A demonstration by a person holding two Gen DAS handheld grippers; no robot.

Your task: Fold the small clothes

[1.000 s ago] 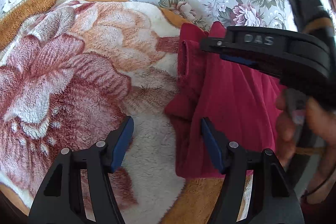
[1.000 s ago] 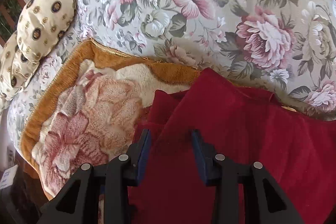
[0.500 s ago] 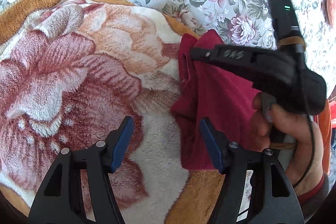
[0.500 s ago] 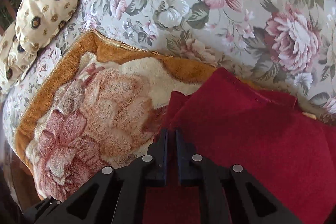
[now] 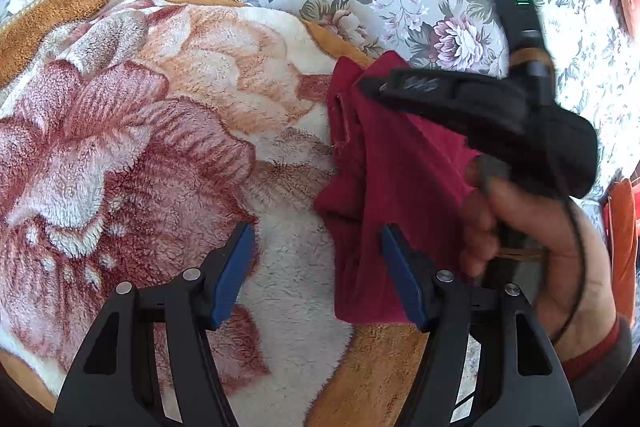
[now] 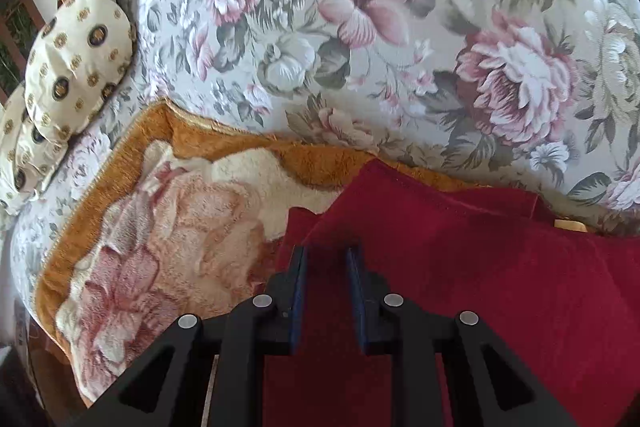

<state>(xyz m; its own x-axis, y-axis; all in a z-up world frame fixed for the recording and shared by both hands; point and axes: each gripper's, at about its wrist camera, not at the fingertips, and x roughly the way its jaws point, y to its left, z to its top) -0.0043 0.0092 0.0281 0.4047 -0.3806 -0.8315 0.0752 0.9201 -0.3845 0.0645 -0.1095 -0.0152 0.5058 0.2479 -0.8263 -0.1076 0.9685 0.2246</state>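
Red garment (image 6: 480, 287) lies on the plush blanket (image 5: 180, 147) over the floral bedcover (image 6: 360, 27). My right gripper (image 6: 326, 261) jaws are opening over its corner (cloth between them, not pinched). Left gripper (image 5: 316, 259) jaws released, wide, garment edge between them.

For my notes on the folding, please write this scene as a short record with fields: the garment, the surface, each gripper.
garment: dark red cloth, partly folded, lying on the blanket
surface: plush flower blanket over a floral bedsheet
left gripper: open, above the garment's left edge, gripping nothing
right gripper: jaws opening, over the red cloth, no pinch visible
other: patterned pillow at the far left
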